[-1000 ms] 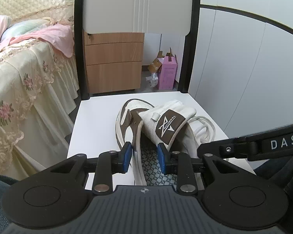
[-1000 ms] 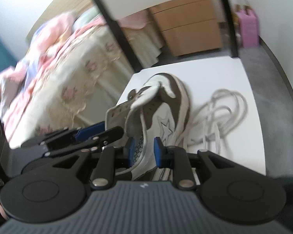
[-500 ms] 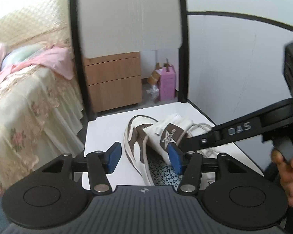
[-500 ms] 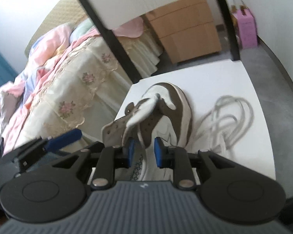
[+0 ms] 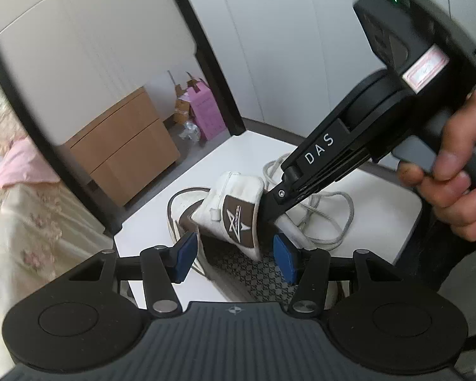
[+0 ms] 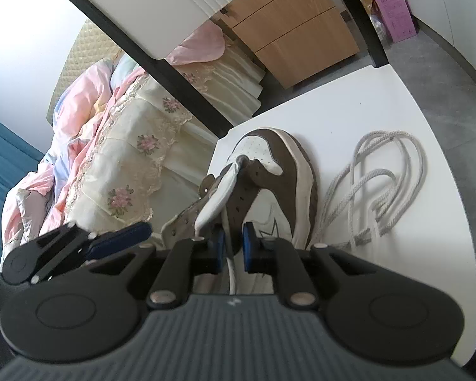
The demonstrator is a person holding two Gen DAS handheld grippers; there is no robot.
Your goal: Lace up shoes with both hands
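A white and brown sneaker (image 6: 279, 171) lies unlaced on the white table (image 6: 380, 111), toe pointing away. Its grey-white lace (image 6: 380, 184) is coiled loose on the table to its right. My right gripper (image 6: 233, 249) is closing; its blue pads press the shoe's right eyelet flap (image 6: 241, 197) beside the tongue. In the left wrist view a hand (image 5: 453, 184) brings it in from the right against the tongue (image 5: 234, 212). My left gripper (image 5: 234, 260) stands open over the shoe's (image 5: 187, 203) opening, pads apart from it, the lace (image 5: 330, 222) lying beyond.
A bed with a floral cover (image 6: 136, 146) and pink bedding is on the left. Behind the table stand black posts with a white panel (image 6: 161, 6), a wooden drawer unit (image 6: 295, 31) and a pink box (image 6: 393, 6). The table edge curves close on the right.
My left gripper opened wide, letting go of the shoe's left side, and rolled so its view tilts. The right gripper sank toward the shoe and its jaws narrowed on the eyelet flap.
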